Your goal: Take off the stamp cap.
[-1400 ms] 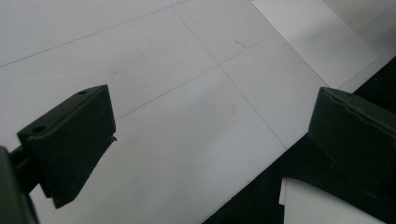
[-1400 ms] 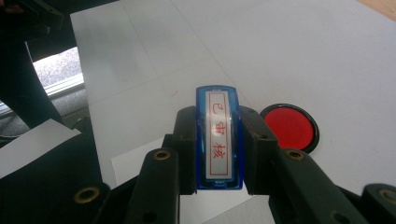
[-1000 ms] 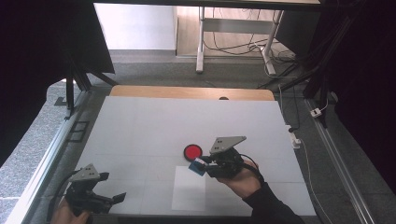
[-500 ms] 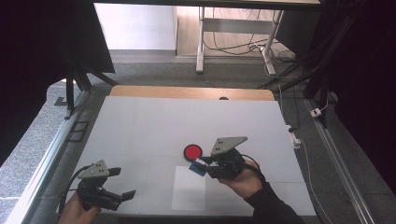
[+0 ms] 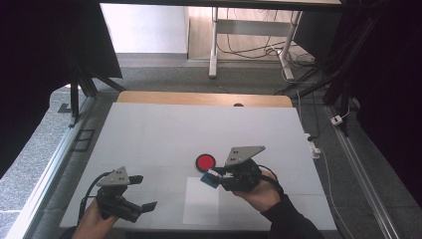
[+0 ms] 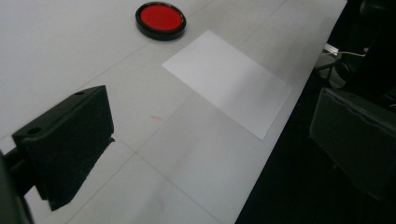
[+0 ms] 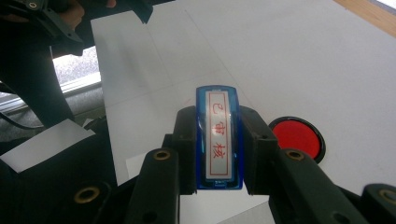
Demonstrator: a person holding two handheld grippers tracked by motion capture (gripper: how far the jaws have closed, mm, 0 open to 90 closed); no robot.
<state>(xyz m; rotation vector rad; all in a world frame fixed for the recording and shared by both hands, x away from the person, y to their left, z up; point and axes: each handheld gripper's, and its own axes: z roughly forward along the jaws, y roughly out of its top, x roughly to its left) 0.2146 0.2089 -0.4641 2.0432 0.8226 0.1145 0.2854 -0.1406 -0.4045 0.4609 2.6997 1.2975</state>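
Note:
A blue stamp [image 5: 209, 179] with a white label and red characters [image 7: 218, 135] is clamped between the jaws of my right gripper [image 5: 215, 177], just above the table. It hangs over the far right corner of a white paper sheet [image 5: 200, 206]. A round red ink pad [image 5: 205, 161] in a black rim lies just beyond the stamp, to the stamp's right in the right gripper view [image 7: 297, 135]. My left gripper [image 5: 143, 191] stands open near the front left edge, jaws wide apart with nothing between them [image 6: 210, 135]. It faces the sheet [image 6: 229, 81] and the pad [image 6: 160, 19].
The white table [image 5: 164, 129] has a wooden strip [image 5: 204, 98] along its far edge. Metal rails run down both sides. The near edge drops into dark space [image 6: 299, 186]. Cables lie on the floor at the right [image 5: 318, 149].
My left gripper has moved right and a little farther onto the table, toward the paper sheet. The right gripper and the stamp have stayed in place.

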